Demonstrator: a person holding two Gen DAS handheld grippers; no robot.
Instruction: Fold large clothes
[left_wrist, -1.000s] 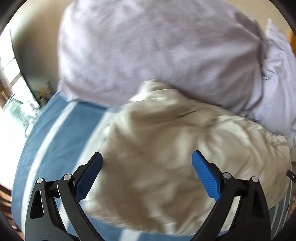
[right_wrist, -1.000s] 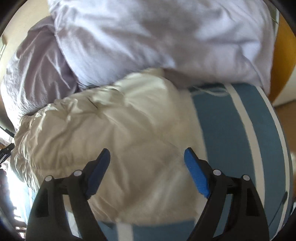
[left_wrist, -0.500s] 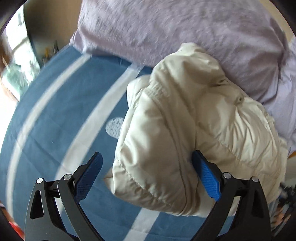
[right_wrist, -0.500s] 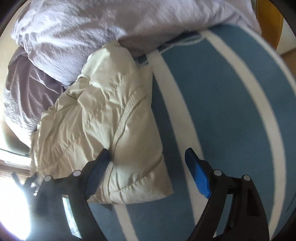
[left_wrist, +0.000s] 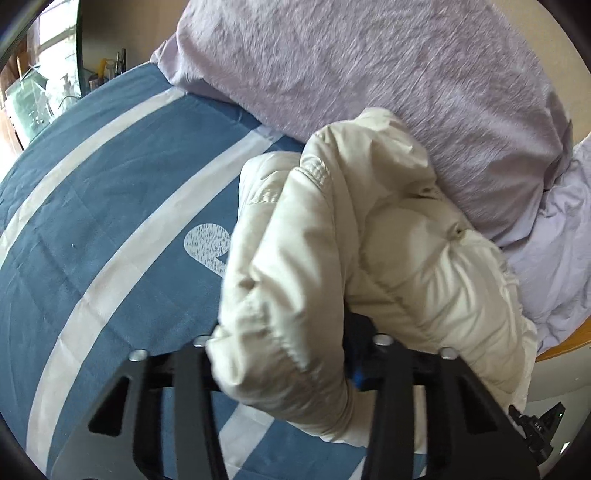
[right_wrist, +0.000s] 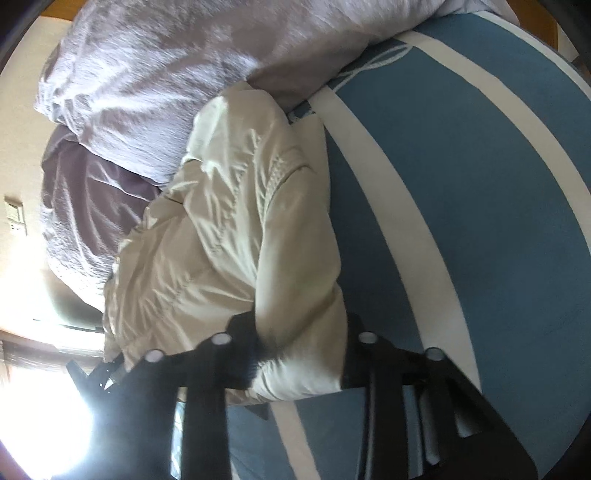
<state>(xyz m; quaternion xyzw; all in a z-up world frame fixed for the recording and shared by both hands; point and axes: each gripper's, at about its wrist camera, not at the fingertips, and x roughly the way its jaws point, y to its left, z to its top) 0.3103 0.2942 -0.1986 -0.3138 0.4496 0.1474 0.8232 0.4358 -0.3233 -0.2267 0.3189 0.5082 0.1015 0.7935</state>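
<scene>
A cream puffer jacket (left_wrist: 369, 240) lies bunched on a blue bedspread with white stripes (left_wrist: 92, 229), its far end against lilac pillows (left_wrist: 369, 74). The left gripper (left_wrist: 284, 362) is clamped on the jacket's near edge, padded fabric bulging over and hiding its fingers. Only the left wrist view shows a white speckled mark (left_wrist: 207, 247) on the bedspread left of the gripper and a cluttered shelf by a window (left_wrist: 48, 85) far left. Only the right wrist view shows a wall switch panel (right_wrist: 14, 218) and glare at lower left. There the right gripper (right_wrist: 295, 354) also grips the jacket's (right_wrist: 229, 229) near edge, bedspread (right_wrist: 461, 184) to its right. The quilted fabric is creased and glossy, folded over itself.
</scene>
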